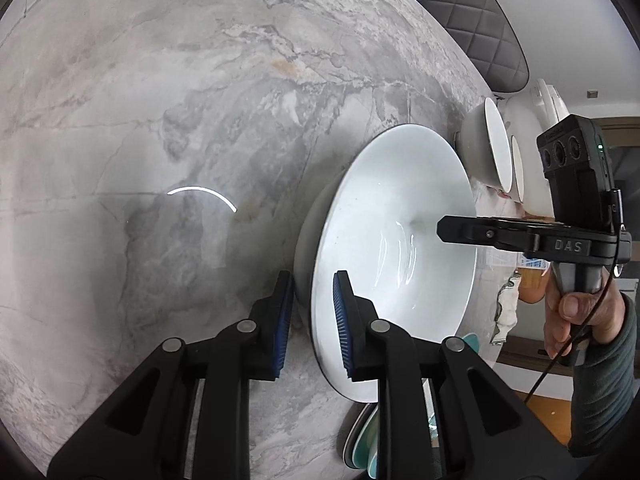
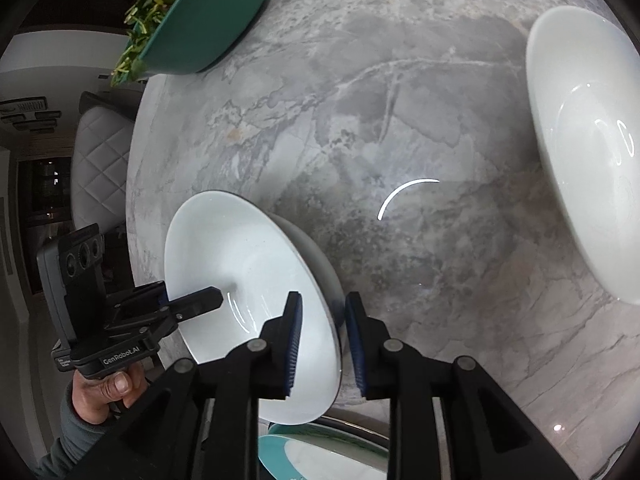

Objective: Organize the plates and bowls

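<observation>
A wide white bowl [image 1: 400,240] stands on the grey marble table [image 1: 160,120]; it also shows in the right wrist view [image 2: 248,264]. My left gripper [image 1: 314,324] straddles its near rim with jaws apart, one blue pad [image 1: 342,320] inside and one outside. My right gripper [image 2: 322,344] straddles the opposite rim the same way, with gaps at the pads. In the left wrist view the right gripper [image 1: 460,232] reaches over the bowl. More white bowls [image 1: 492,152] stand behind it. A stack of teal and white plates [image 2: 320,452] lies below.
A green planter [image 2: 192,28] with leaves stands at the table's far edge. Another large white bowl [image 2: 580,140] sits at the right. A quilted chair [image 1: 472,20] stands beyond the table. A person's hand [image 1: 576,316] holds the right gripper.
</observation>
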The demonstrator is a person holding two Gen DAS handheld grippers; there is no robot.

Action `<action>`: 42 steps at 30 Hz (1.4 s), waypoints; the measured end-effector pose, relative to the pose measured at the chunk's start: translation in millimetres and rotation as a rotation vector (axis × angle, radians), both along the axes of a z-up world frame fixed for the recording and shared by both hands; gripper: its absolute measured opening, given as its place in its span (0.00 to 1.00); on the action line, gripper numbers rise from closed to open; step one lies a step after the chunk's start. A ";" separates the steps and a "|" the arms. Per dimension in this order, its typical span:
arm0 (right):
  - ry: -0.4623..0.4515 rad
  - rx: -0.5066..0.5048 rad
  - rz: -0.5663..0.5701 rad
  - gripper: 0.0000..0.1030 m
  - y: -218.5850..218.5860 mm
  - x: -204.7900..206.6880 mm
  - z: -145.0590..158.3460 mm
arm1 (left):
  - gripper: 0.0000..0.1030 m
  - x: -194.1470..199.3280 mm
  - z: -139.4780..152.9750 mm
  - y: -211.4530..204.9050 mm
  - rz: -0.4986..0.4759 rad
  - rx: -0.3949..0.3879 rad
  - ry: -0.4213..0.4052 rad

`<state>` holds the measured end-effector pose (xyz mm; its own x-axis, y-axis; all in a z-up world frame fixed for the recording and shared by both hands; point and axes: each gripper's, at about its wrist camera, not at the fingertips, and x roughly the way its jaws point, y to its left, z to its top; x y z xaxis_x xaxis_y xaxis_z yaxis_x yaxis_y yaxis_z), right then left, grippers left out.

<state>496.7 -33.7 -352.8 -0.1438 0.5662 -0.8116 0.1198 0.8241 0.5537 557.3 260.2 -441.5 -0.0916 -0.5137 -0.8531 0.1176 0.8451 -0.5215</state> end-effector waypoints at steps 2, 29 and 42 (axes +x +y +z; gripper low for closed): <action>-0.018 -0.015 -0.006 0.57 -1.8 -0.5 4.6 | 0.26 -1.0 1.8 2.2 0.010 0.013 -0.009; -0.502 0.089 -0.428 0.74 -209.0 -60.5 107.5 | 0.81 65.3 136.7 -173.8 -0.170 0.233 -0.467; -0.283 0.006 -0.472 0.66 -197.3 -46.6 40.0 | 0.81 101.7 56.1 -251.7 -0.365 0.290 -0.330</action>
<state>450.1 -231.0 -312.8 0.3503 0.5207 -0.7785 0.3217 0.7137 0.6222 659.0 8.5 -385.4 0.0760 -0.2394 -0.9680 0.5461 0.8222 -0.1605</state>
